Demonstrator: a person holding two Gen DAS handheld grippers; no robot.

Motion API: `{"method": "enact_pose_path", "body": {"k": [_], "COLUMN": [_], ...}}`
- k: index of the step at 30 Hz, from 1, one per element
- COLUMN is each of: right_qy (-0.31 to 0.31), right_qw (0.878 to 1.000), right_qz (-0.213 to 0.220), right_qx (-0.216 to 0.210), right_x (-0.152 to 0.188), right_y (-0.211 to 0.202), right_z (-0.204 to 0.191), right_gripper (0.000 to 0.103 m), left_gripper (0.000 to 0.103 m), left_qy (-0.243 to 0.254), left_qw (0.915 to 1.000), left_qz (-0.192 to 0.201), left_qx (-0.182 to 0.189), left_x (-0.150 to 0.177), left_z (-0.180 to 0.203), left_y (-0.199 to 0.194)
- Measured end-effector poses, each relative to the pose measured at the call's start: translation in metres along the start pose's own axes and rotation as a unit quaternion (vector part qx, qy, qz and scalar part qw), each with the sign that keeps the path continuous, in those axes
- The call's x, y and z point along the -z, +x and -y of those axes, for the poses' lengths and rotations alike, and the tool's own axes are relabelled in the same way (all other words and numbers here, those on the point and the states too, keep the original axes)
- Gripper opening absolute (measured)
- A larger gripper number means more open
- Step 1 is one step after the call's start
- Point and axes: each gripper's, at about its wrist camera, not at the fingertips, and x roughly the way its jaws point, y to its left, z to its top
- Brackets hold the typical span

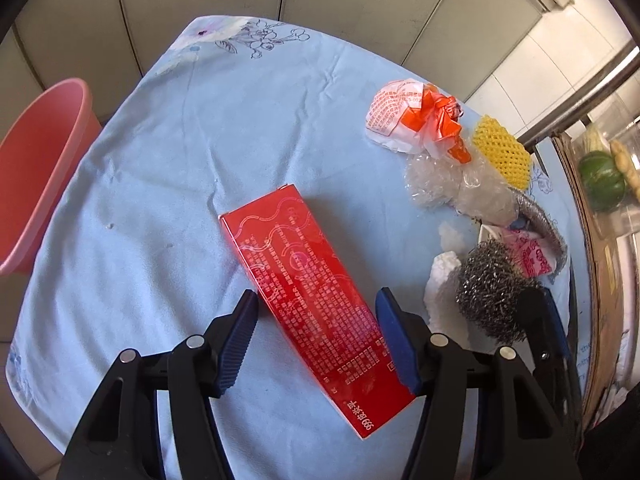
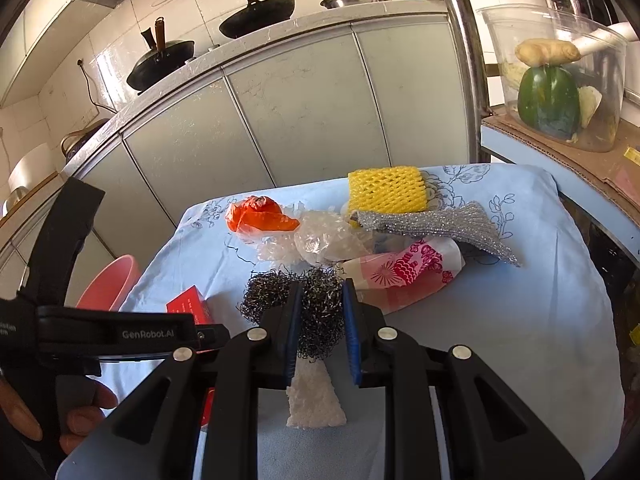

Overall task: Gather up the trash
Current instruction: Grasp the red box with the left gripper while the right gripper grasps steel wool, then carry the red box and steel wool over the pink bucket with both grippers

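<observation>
Right gripper (image 2: 319, 328) is clamping the grey steel-wool scourer ball (image 2: 294, 300); left gripper (image 1: 318, 340) is hanging released, jaws straddling the flat red cardboard box (image 1: 316, 300).
Both look lined up for lifting into the pink plastic basin (image 1: 40, 176) beside the table; remaining wrappers are lying on the pale blue floral tablecloth (image 1: 168, 160), kitchen cabinets behind.

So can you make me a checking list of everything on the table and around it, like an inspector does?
Surface: blue floral tablecloth, wrinkled.
Job's things: red box lying flat; steel wool; white foam piece; yellow foam net; orange wrapper; clear plastic wrap; pink bin beside the table.
Clutter: silver scrubber cloth; pink printed bag.
Grippers: left gripper open, straddling the red box; right gripper shut on steel wool.
Cables: a dark cord by the wall.
Surroundings: woks on the counter; vegetables in a clear tub.
</observation>
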Motion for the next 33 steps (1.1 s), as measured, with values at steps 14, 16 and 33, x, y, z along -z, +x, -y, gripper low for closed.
{"method": "enact_pose_path", "body": {"k": [14, 16, 33], "right_qy": [0.020, 0.018, -0.026], "right_qw": [1.000, 1.000, 0.999], "right_qz": [-0.005, -0.004, 0.016], "right_qx": [-0.018, -0.023, -0.020], "right_x": [0.001, 0.002, 0.008], "right_y": [0.000, -0.001, -0.032], "right_z": [0.007, 0.006, -0.041], "right_gripper": [0.020, 0.020, 0.019], "left_gripper": [0.045, 0.044, 0.044], "left_qy": [0.064, 0.073, 0.120], "left_qw": [0.9965, 0.9953, 0.9785], "left_qz": [0.046, 0.057, 0.165], "left_qx": [0.028, 0.028, 0.031], "left_x": [0.021, 0.023, 0.034], "left_z": [-0.049, -0.054, -0.102], "left_y": [-0.026, -0.029, -0.075]}}
